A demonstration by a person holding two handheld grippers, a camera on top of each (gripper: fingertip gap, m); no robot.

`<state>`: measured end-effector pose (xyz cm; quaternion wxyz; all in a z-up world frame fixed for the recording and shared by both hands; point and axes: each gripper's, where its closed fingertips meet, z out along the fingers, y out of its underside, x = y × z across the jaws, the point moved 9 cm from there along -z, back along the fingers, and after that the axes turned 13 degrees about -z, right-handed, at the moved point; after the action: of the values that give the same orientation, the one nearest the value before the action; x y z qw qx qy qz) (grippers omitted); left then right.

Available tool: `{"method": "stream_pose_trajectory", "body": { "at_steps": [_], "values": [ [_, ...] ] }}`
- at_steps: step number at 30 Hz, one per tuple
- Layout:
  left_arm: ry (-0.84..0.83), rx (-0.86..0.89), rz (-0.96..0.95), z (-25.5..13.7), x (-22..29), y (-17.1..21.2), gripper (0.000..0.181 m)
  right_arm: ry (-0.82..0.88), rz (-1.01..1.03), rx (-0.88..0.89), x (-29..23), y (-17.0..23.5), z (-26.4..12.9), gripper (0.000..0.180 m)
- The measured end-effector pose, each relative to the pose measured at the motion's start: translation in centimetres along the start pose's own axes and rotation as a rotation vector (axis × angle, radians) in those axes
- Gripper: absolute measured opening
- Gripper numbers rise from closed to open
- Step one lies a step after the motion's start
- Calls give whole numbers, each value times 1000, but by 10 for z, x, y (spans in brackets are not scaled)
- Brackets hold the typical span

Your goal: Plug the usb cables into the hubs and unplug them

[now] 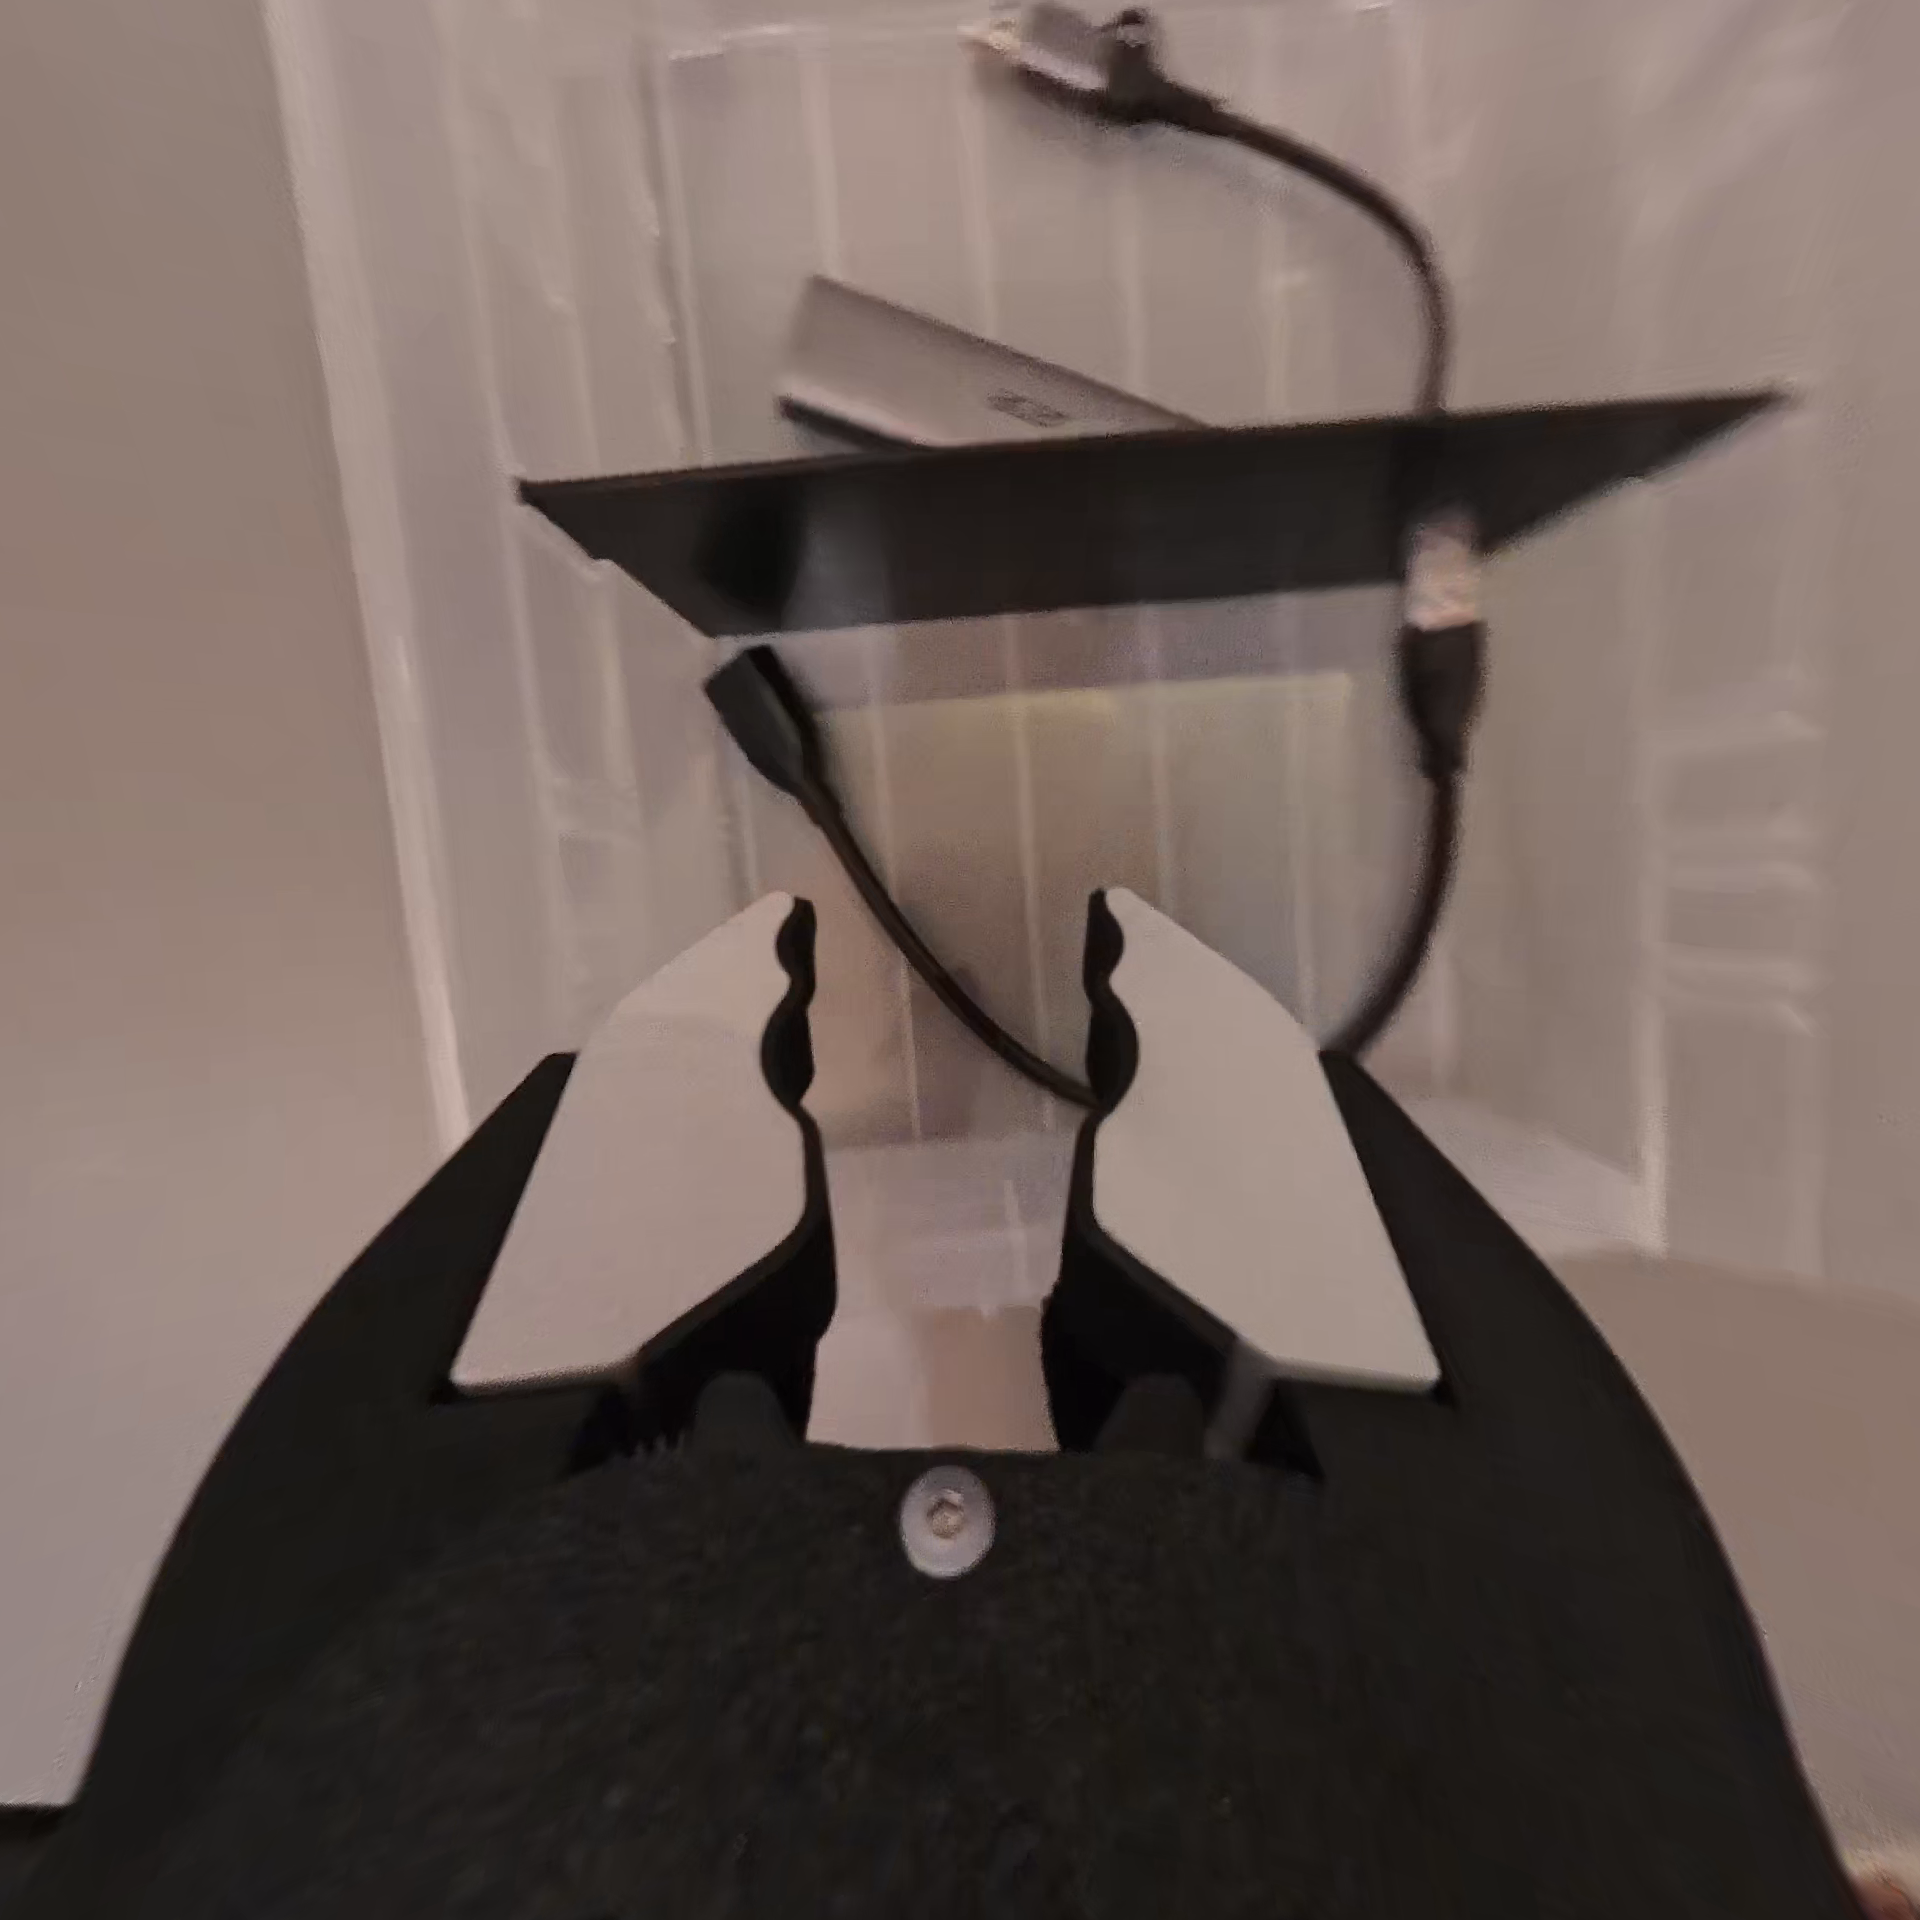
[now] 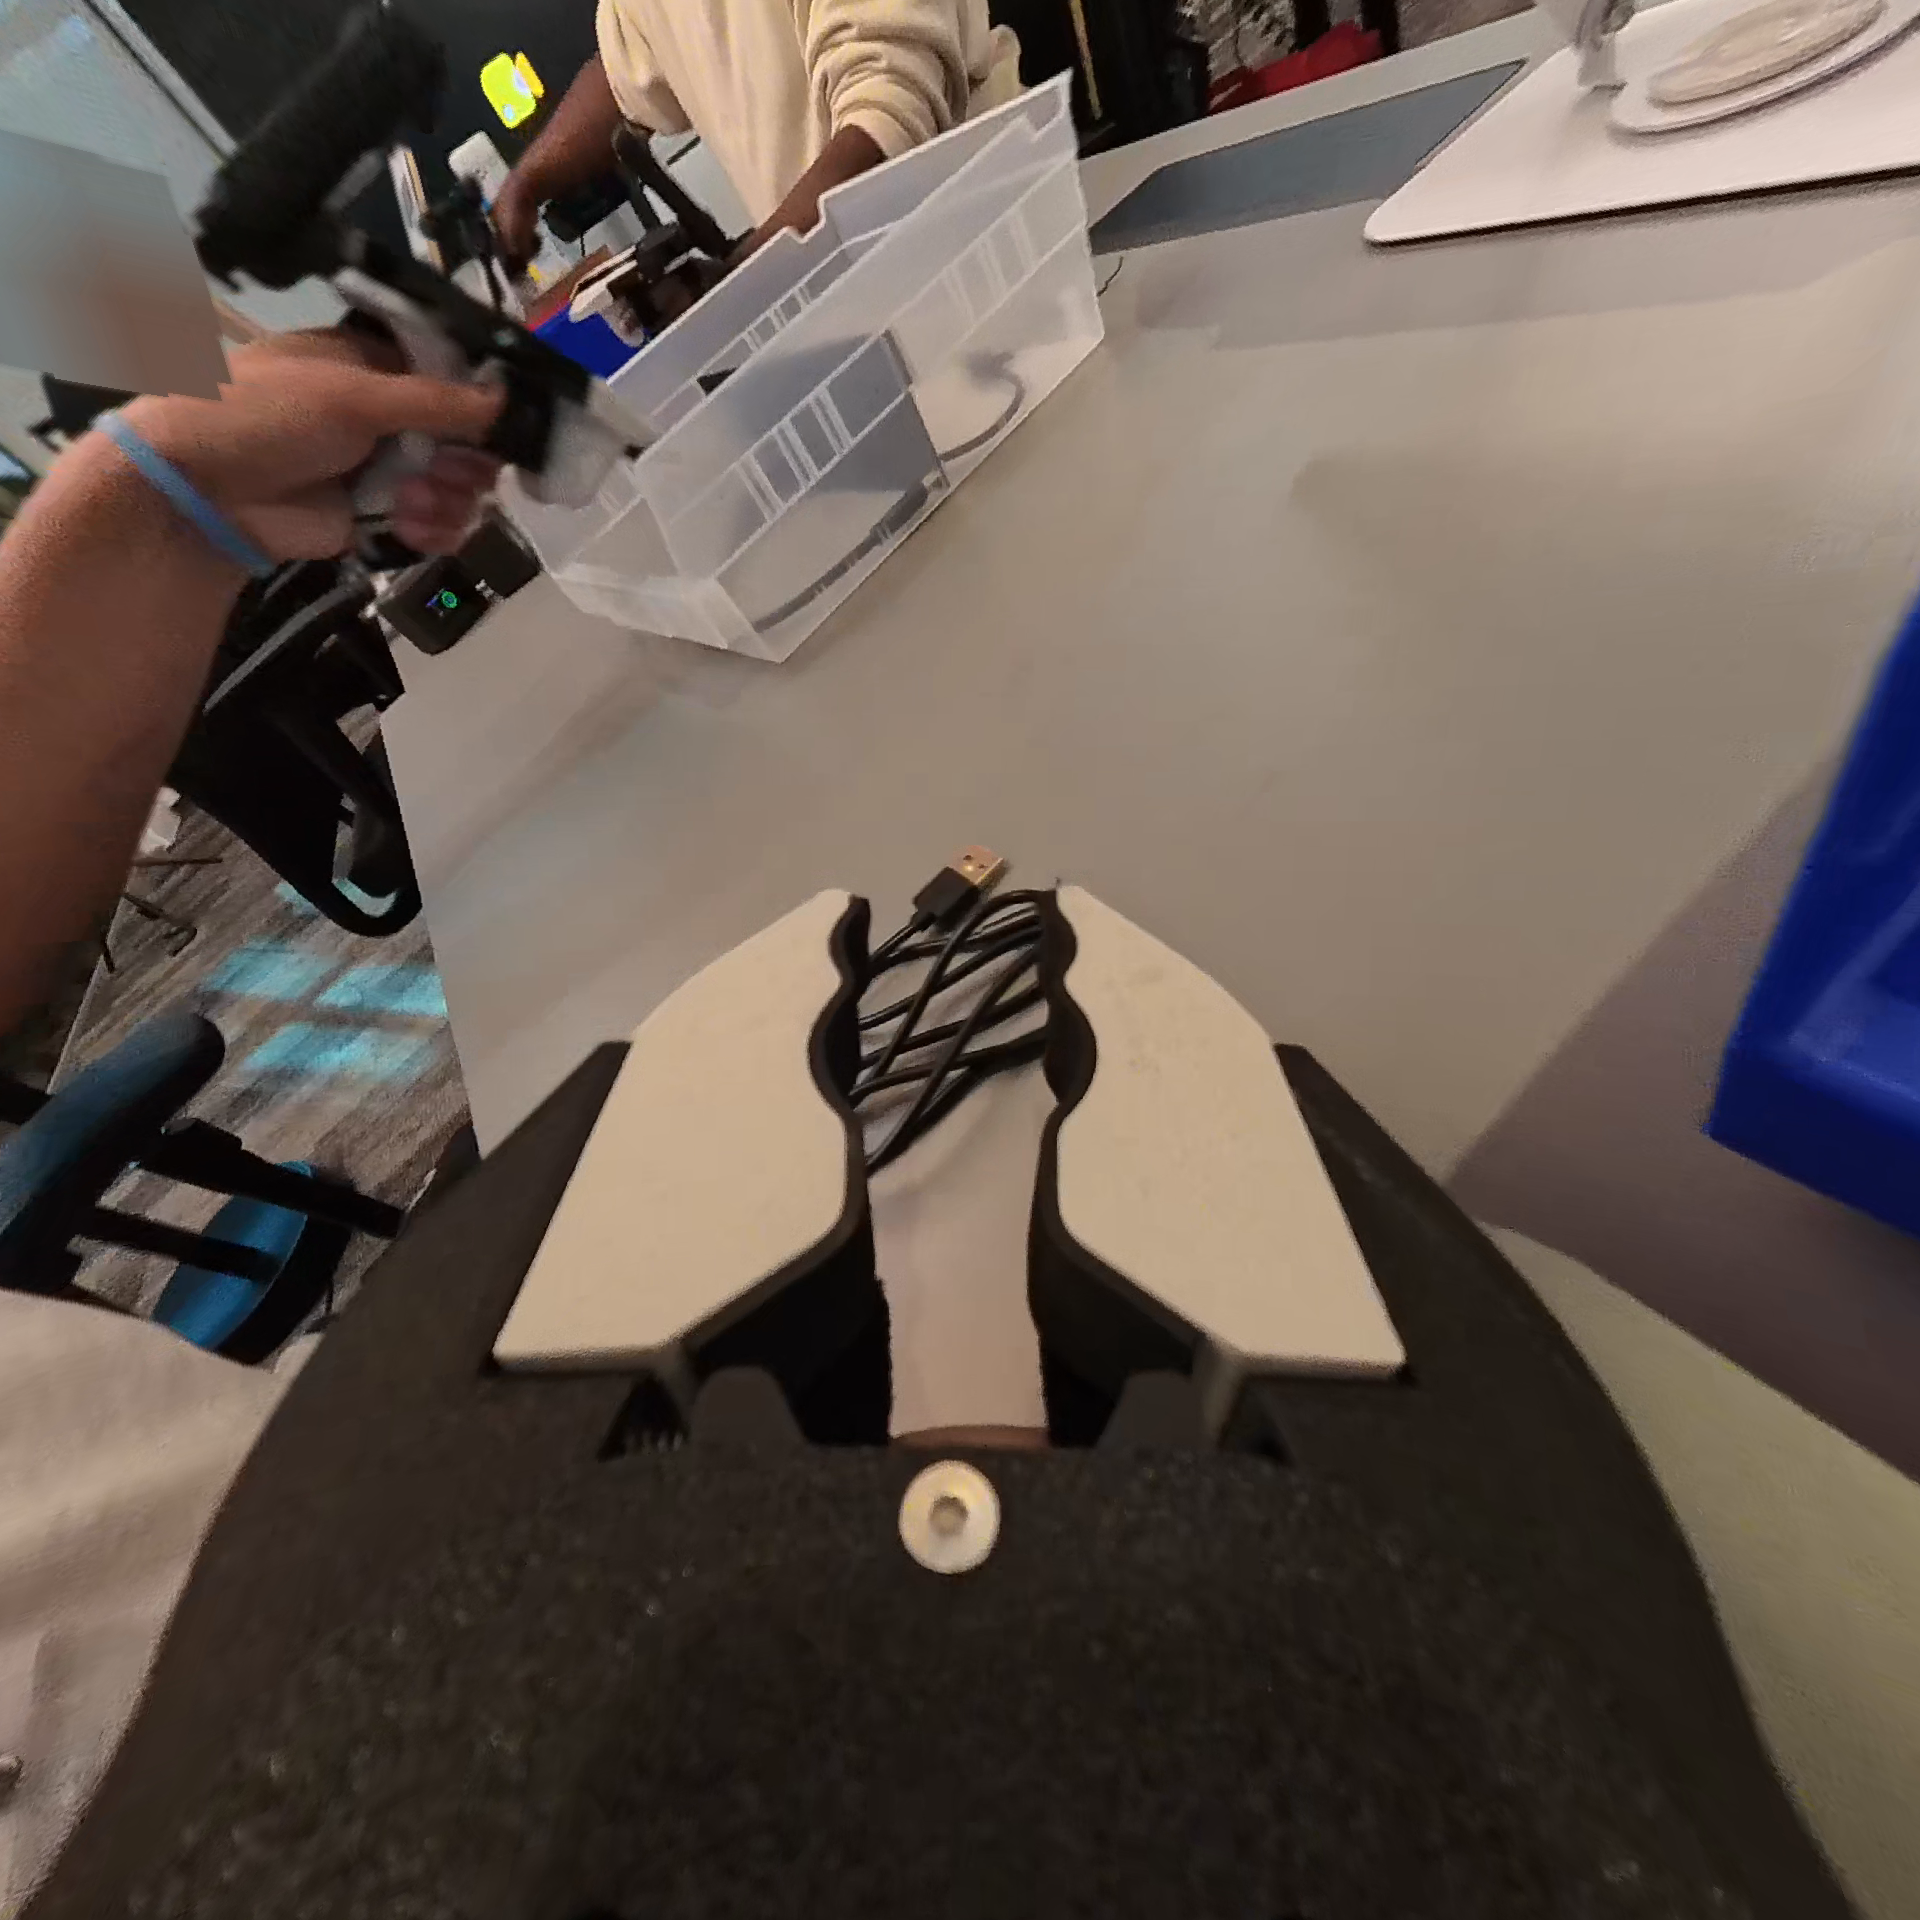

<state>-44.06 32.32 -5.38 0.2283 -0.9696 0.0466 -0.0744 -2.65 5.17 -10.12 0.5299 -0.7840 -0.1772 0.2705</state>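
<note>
Between my right hand-held gripper's (image 2: 951, 914) closed-in fingers I pinch a limp, light cable coil (image 2: 951, 1013), its stiff plug (image 2: 971, 871) the better hold; the left hand-held gripper (image 1: 945, 925) gapes empty.

Black tongs (image 2: 954, 904) with pale wavy-edged fingers (image 2: 707, 1122), silver screw (image 2: 949, 1515).

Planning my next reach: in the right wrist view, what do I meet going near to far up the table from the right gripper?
Right gripper shut on the bundled black USB cable → its plug → bare table → clear plastic bin holding a grey hub.
</note>
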Motion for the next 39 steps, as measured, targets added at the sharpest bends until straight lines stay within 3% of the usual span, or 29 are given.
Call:
{"method": "stream_pose_trajectory", "body": {
  "at_steps": [3,8,13,19,23,27,32,36,39],
  "values": [
    [-52,-4,-112,28,-8,-10,54,-31,-21,-29,-4,1,5,30],
    [-95,40,-226,43,-5,-15,54,-46,-42,-53,-7,4,7,30],
    [-147,-29,-269,60,-15,-6,51,-82,13,-36,-5,4,6,30],
    [-126,-60,-161,60,-15,-1,5,-99,36,-32,-4,5,3,30],
    [-173,-8,-49,56,-10,0,4,-108,43,-33,-4,5,4,30],
    [-188,250,-11,13,0,-6,4,-85,23,-31,-4,4,3,30],
    [-121,554,46,-88,22,-18,4,-73,26,-22,-3,3,2,29],
    [93,741,35,-164,45,-6,4,-68,11,-28,-5,3,3,29],
    [265,818,11,-193,59,16,4,-56,-12,-36,-6,3,3,29]
  ]
}}
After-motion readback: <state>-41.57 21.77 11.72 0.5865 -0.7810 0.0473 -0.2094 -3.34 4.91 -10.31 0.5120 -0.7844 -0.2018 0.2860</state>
